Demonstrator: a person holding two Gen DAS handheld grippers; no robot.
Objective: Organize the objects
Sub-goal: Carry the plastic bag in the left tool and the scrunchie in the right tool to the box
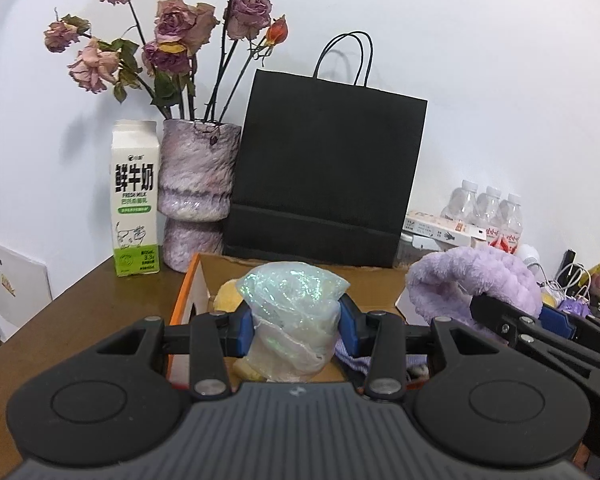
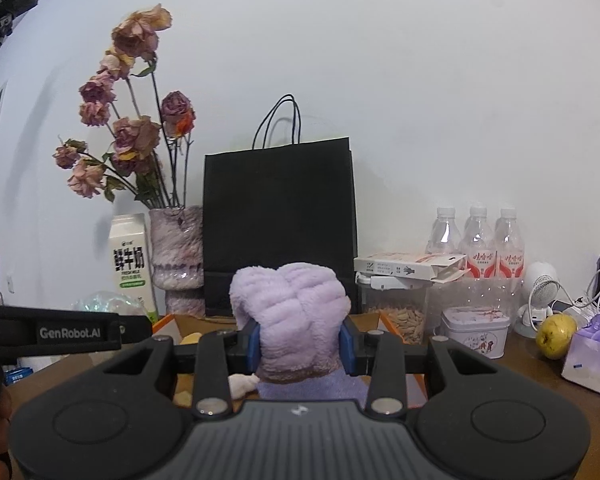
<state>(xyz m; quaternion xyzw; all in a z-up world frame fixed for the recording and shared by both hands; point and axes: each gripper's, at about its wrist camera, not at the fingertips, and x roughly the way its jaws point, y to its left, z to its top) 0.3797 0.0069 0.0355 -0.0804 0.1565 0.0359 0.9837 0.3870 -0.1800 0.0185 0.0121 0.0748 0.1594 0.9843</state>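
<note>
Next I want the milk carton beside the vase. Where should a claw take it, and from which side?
Grip the milk carton across its flat side walls at mid-height, coming from the front. It stands upright, its right side is close against the vase, and the sloped gable top offers poor purchase.

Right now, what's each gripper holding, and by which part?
Left gripper pinches the iridescent plastic bag around its middle. Right gripper clamps the purple fleece item on its lower sides.
</note>
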